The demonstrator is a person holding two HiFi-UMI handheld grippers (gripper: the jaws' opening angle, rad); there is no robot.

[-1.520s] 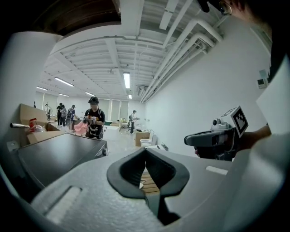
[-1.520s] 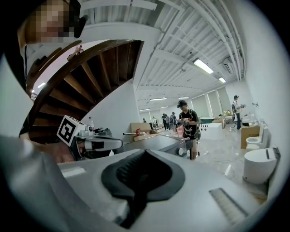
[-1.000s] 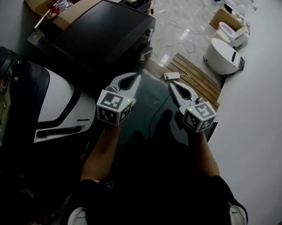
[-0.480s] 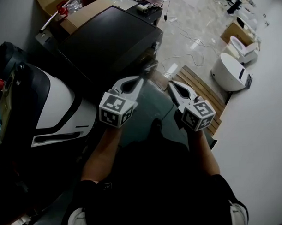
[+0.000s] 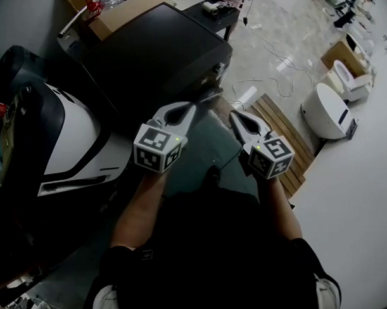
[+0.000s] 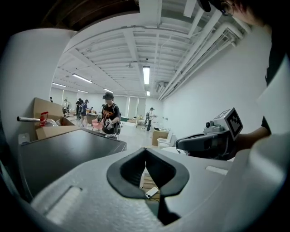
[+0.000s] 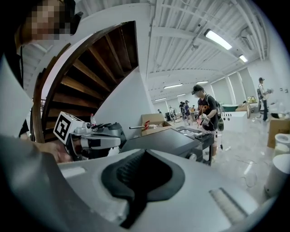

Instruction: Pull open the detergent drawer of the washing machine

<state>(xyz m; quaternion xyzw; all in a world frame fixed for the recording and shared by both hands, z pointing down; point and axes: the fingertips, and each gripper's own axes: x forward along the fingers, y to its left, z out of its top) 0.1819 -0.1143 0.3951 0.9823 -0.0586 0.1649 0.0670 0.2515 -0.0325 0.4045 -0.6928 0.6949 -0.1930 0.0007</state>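
Facing washing machine (image 5: 158,50), approach step; left gripper (image 5: 192,107) and right gripper (image 5: 233,116) fully closed, empty. Next: find drawer, open jaws, grasp.

I can read no words, numbers or brand names anywhere. The left marker cube (image 5: 156,147) and the right marker cube (image 5: 271,157) carry only black-and-white square patterns, no letters or digits. In the left gripper view, a person's black T-shirt (image 6: 108,114) has an orange print across the chest, but it is too small and blurred for me to make out. The cardboard box (image 5: 122,10) behind the dark machine shows no print that I can read.
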